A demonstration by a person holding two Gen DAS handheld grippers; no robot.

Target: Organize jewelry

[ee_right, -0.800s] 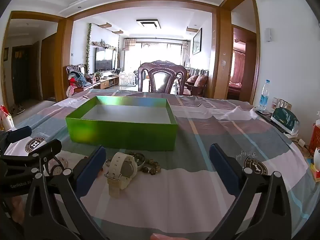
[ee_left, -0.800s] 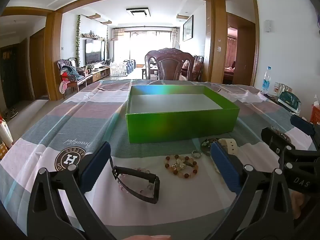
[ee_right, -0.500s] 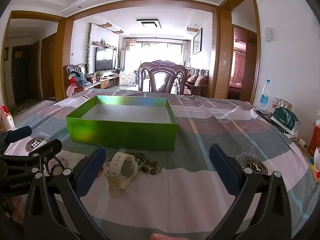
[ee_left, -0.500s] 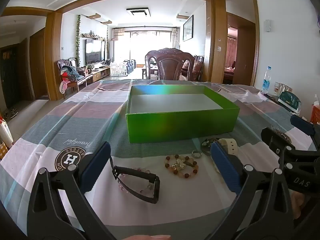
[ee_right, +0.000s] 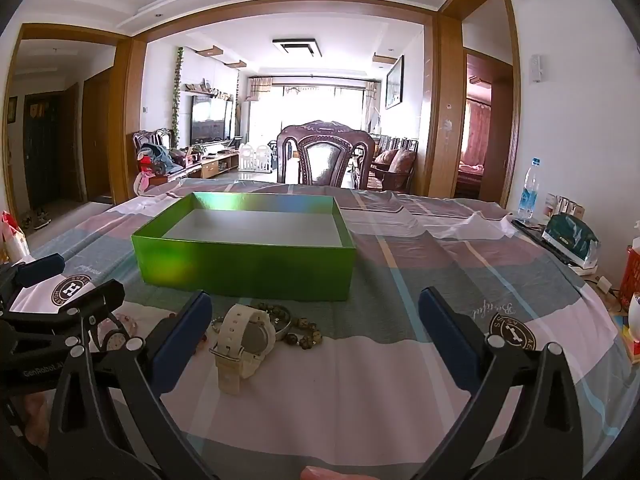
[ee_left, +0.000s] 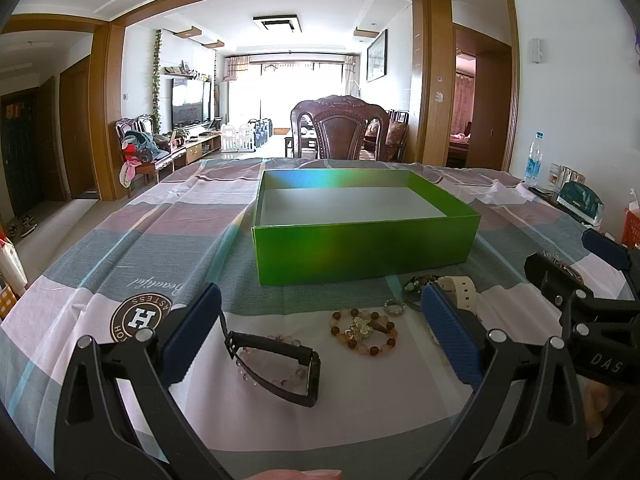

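An empty green box (ee_left: 364, 250) stands on the tablecloth; it also shows in the right wrist view (ee_right: 248, 268). In front of it lie a black watch (ee_left: 280, 364) over a pale bead bracelet (ee_left: 260, 372), an amber bead bracelet (ee_left: 362, 330), a small ring (ee_left: 394, 306), a white watch (ee_right: 242, 338) and a dark bead bracelet (ee_right: 304, 330). My left gripper (ee_left: 320, 336) is open above the black watch and amber bracelet. My right gripper (ee_right: 316, 332) is open, with the white watch near its left finger.
A wooden chair (ee_left: 340, 128) stands behind the table's far edge. A water bottle (ee_right: 528, 190), a teal pouch (ee_right: 570, 238) and a red basket (ee_right: 632, 276) sit at the right edge. The striped tablecloth (ee_right: 440, 264) lies to the right of the box.
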